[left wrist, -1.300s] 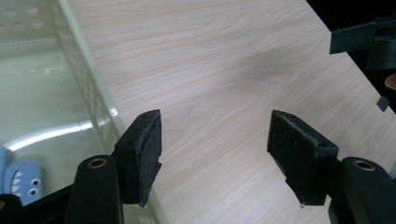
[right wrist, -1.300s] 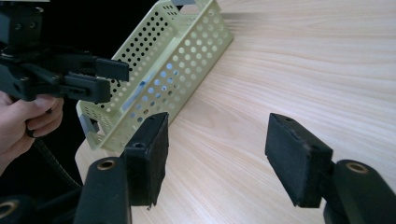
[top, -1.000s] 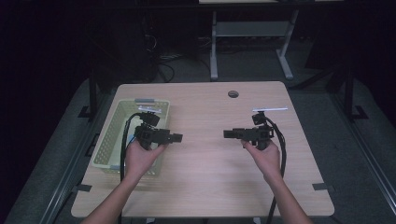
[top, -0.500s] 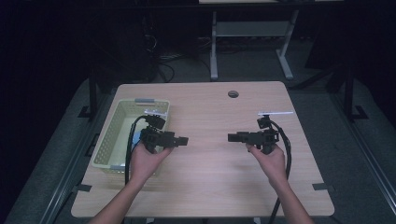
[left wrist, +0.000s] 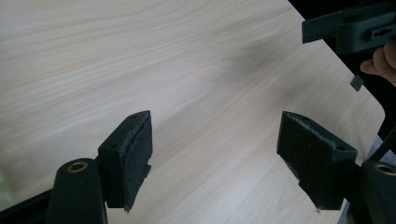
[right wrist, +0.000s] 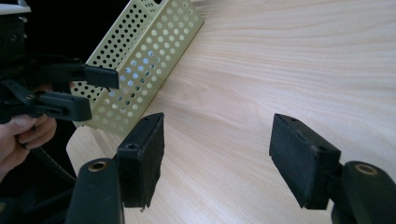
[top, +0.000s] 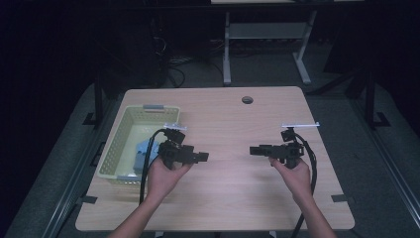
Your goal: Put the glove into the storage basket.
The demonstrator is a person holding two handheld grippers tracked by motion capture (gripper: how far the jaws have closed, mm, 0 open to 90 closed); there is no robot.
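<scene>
Inward, bare table (top: pixel 228 188) between jaws.

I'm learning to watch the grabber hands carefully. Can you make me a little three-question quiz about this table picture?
1. True or false: the left gripper is holding something between its jaws.
2. What lies inside the yellow-green basket? A) a red ball B) a blue thing C) a banana
3. Fill in: the right gripper points toward the ____ gripper across the bare wooden table.

Key: 1. False; its jaws stand open with nothing between them, as the left gripper view shows. 2. B. 3. left.
</scene>
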